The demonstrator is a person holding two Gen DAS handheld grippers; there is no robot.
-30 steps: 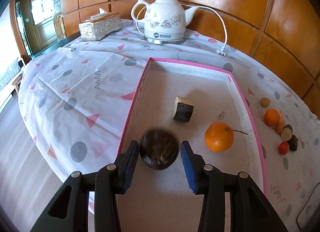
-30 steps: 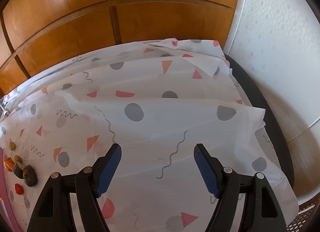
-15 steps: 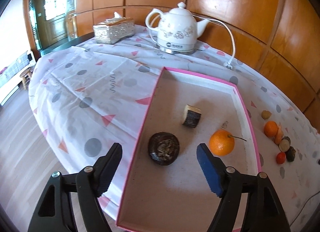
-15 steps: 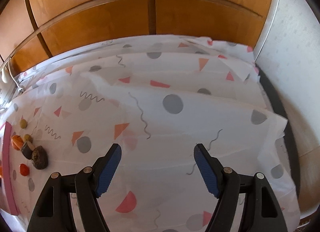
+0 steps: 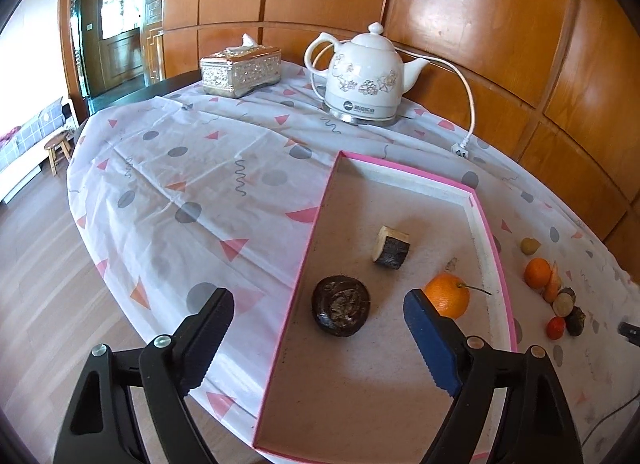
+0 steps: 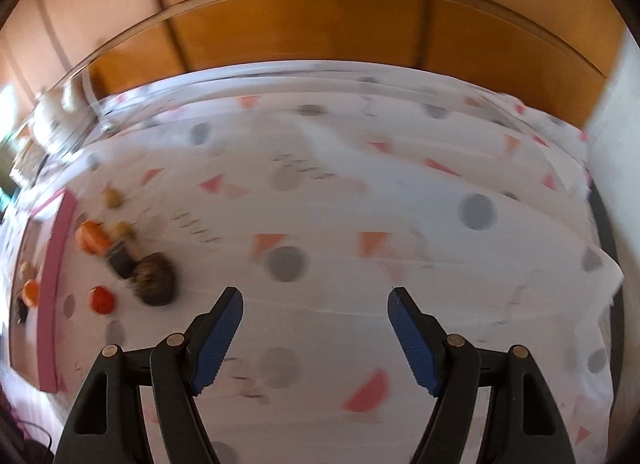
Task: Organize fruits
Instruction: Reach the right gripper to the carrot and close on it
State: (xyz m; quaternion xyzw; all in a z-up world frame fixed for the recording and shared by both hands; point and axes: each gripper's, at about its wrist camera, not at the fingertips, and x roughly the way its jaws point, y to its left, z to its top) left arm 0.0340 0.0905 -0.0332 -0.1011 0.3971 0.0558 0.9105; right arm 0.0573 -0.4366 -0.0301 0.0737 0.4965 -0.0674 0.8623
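Observation:
A pink-rimmed tray point(image 5: 312, 232) holds a dark round fruit point(image 5: 341, 306), a dark chunk with a pale cut face point(image 5: 391, 247) and a stemmed orange point(image 5: 447, 295). My left gripper point(image 5: 318, 298) hovers above the tray's near end. Its jaws are opening, and the dark fruit lies below between them, untouched. To the right of the tray sits a small pile: an orange point(image 5: 537, 272), a small red fruit point(image 5: 556, 327) and darker pieces. My right gripper point(image 6: 315, 296) is open and empty over bare cloth. In its blurred view, a brown fruit point(image 6: 154, 278) from that pile lies to its left.
A white kettle point(image 5: 366, 80) with its cord and plug point(image 5: 460, 148) and a tissue box point(image 5: 240, 68) stand at the table's far side. The patterned tablecloth point(image 5: 200, 184) drops off at the left edge toward the floor. Wood panelling backs the table.
My left gripper let go of the dark round fruit, opened wide and drew back upward; the fruit now rests in the tray. My right gripper swung left, bringing the pile nearer in view.

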